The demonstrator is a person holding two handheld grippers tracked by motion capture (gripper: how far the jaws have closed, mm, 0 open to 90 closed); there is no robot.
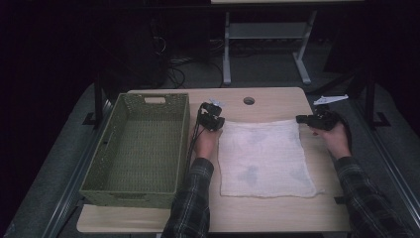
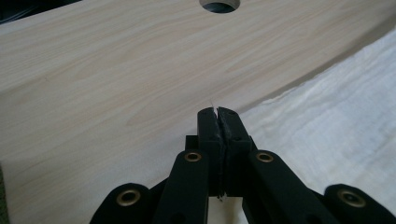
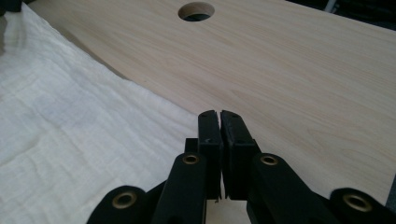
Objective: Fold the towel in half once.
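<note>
A white cloth [image 1: 262, 158] lies spread on the wooden table [image 1: 277, 213]. My left gripper [image 1: 219, 124] is at the cloth's far left corner, my right gripper [image 1: 299, 119] at its far right corner. In the left gripper view the jaws [image 2: 218, 112] are pressed together with the cloth [image 2: 336, 121] running up to them from the right, a thin pale sliver between the pads. In the right gripper view the jaws [image 3: 219, 114] are likewise shut where the cloth [image 3: 70, 130] edge meets them. A dark shadow runs under the cloth's far edge in both gripper views.
An empty green woven basket [image 1: 129, 198] stands at the table's left. A round cable hole [image 1: 249, 100] sits near the far edge. A small white paper scrap [image 1: 331, 99] lies at the far right corner. Another desk's legs [image 1: 227, 49] stand behind.
</note>
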